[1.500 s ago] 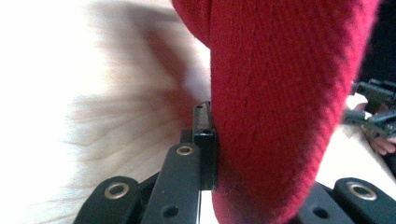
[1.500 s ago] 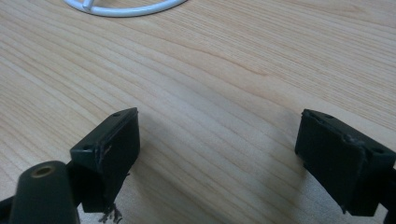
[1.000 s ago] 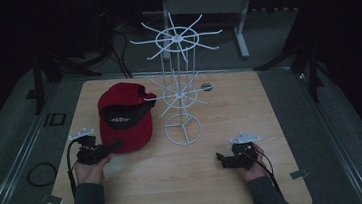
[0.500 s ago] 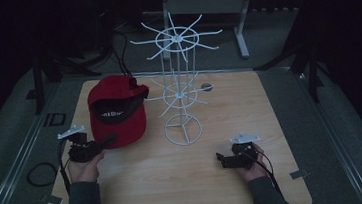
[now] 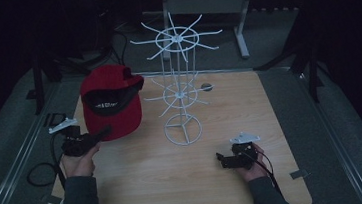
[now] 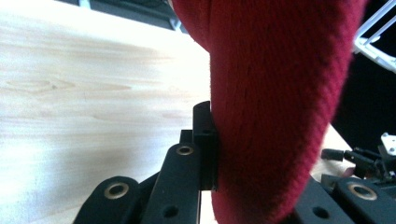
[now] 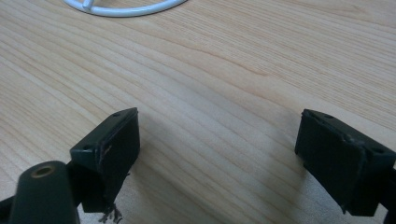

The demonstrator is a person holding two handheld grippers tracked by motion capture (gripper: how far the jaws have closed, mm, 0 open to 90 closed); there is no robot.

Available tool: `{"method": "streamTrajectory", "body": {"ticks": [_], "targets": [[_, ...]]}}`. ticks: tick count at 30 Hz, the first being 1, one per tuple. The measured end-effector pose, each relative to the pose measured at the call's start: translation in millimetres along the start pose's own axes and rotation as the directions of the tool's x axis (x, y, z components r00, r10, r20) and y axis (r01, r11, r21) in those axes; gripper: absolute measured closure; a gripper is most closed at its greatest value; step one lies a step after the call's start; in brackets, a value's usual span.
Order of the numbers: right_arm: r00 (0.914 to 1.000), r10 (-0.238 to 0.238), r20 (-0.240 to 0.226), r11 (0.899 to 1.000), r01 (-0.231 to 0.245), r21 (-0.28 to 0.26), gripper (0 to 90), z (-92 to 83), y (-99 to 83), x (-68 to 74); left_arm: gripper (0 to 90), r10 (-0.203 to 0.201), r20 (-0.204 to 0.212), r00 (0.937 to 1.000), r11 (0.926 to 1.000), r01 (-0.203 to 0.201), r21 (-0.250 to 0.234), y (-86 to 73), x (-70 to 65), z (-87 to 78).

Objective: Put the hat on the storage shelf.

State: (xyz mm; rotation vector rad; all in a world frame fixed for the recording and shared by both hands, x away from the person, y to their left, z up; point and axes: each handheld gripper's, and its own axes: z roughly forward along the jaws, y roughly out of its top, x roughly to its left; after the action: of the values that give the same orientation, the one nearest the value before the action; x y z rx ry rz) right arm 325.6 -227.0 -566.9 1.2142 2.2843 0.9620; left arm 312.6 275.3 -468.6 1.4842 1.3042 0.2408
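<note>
Left claw point(image 5: 102, 133) pinching red cap point(image 5: 111, 101) at lower edge, cap lifted off table point(image 5: 142, 186), beside white rack point(image 5: 180, 89), likely for hanging. Right claw point(image 5: 220, 158) spread, idle, low over table.

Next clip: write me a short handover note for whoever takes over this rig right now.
Left gripper: shut on the brim of the red cap, holding it raised and tilted above the left side of the table; in the left gripper view the fabric is pinched between the fingers.
Right gripper: open, holding nothing, low over the wood near the front right.
White wire rack: upright at mid-table, hooks bare.
Done: cap grasped and lifted.
Left: probably hang the cap on a hook of the rack; the right gripper could steady the base.
</note>
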Motion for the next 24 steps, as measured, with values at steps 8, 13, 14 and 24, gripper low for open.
{"method": "streamTrajectory", "body": {"ticks": [8,13,14,24], "targets": [[1.0000,0.000,0.000,1.000,0.000,0.000,13.7,0.0,0.0,0.0,85.1,0.016,-0.004,0.9999,0.9993,-0.016,-0.034,8.6,-4.8,-6.1],[1.0000,0.001,0.000,1.000,-0.001,0.000,13.7,0.0,0.0,0.1,85.1,0.023,-0.001,0.9997,0.9986,-0.023,-0.047,12.8,-8.0,-8.6],[1.0000,0.001,0.000,1.000,-0.001,-0.001,13.7,0.0,0.0,0.0,85.1,0.027,0.000,0.9996,0.9984,-0.027,-0.049,14.0,-9.5,-9.2],[1.0000,0.004,0.000,1.000,-0.004,-0.001,13.7,0.0,0.1,0.2,85.1,0.060,0.009,0.9982,0.9947,-0.059,-0.085,22.4,-19.3,-13.0]]}}
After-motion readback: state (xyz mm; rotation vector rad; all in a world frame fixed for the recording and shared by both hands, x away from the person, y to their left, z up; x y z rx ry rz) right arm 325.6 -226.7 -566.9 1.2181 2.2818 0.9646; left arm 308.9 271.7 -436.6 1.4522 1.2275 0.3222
